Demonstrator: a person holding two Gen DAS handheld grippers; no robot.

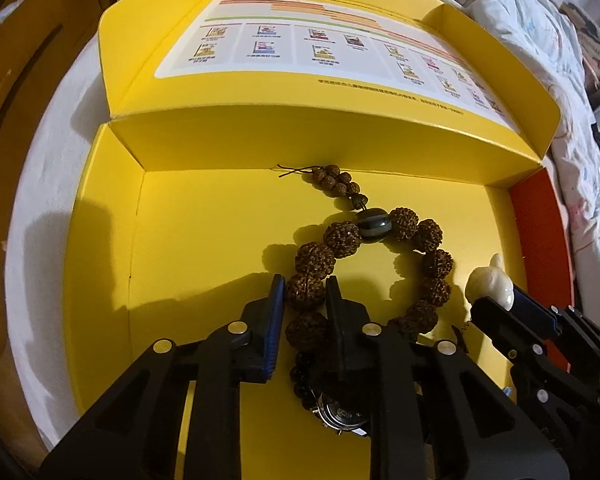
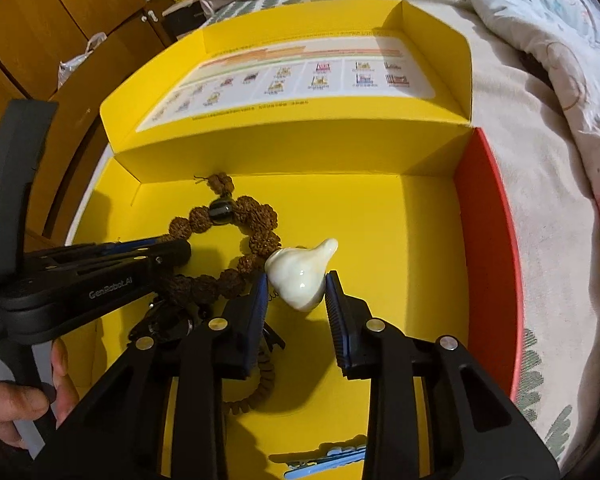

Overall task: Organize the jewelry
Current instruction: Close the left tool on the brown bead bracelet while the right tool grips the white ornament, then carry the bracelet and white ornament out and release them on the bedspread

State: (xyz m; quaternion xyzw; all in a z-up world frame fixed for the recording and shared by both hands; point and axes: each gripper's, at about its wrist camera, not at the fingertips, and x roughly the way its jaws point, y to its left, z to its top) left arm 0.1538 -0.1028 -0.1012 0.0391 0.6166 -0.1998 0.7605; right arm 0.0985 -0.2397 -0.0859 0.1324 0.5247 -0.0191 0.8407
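Note:
A bracelet of large brown knobbly beads (image 1: 432, 236) with one dark striped bead lies in the open yellow box (image 1: 204, 232). My left gripper (image 1: 305, 294) is shut on one of its beads. My right gripper (image 2: 296, 294) is shut on a white shell-shaped pendant (image 2: 300, 276), seen at the right in the left wrist view (image 1: 490, 284). The bracelet (image 2: 260, 220) lies just left of the pendant. A watch (image 1: 340, 416) and dark beads lie under my left gripper.
The box lid (image 1: 300, 40) stands open behind, with a printed white sheet. The box's right wall is red (image 2: 488, 216). A thin bead string (image 2: 260, 388) and a blue object (image 2: 324, 456) lie near the box front. Bedding (image 2: 540, 80) surrounds the box; wooden cabinets (image 2: 60, 20) stand at left.

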